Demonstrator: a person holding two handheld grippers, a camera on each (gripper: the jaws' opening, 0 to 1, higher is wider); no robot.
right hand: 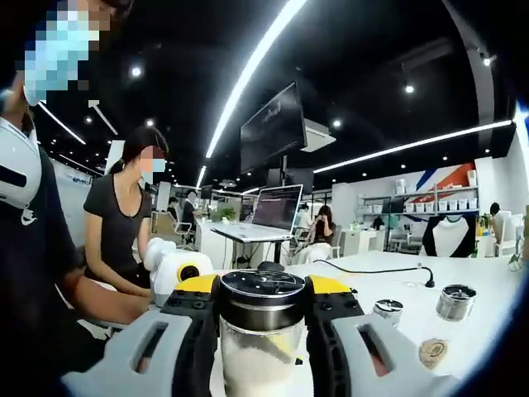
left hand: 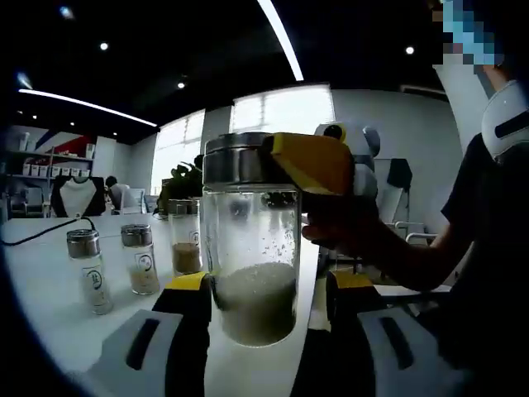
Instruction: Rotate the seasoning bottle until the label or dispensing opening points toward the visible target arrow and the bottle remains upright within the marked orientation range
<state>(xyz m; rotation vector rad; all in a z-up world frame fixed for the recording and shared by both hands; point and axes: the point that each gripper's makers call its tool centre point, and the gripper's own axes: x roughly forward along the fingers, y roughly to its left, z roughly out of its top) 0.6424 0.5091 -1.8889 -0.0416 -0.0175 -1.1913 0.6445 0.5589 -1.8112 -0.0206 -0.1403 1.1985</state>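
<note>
Seasoning bottle (left hand: 250,248) upright on white table (left hand: 50,289), white granules inside. Left gripper (left hand: 269,302) jaws clamp glass body low; right gripper (right hand: 263,318) jaws clamp steel cap (right hand: 262,299). Risk: counter-twist loosens cap, not bottle; tilt spills. Three small jars (left hand: 140,260) beside bottle could topple.

You're working under long ceiling strip lights (right hand: 256,62) and small spots against a dark ceiling, with bright windows (left hand: 281,112) washing out behind the backlit, dim foreground, and fisheye bending and softening the edges.
</note>
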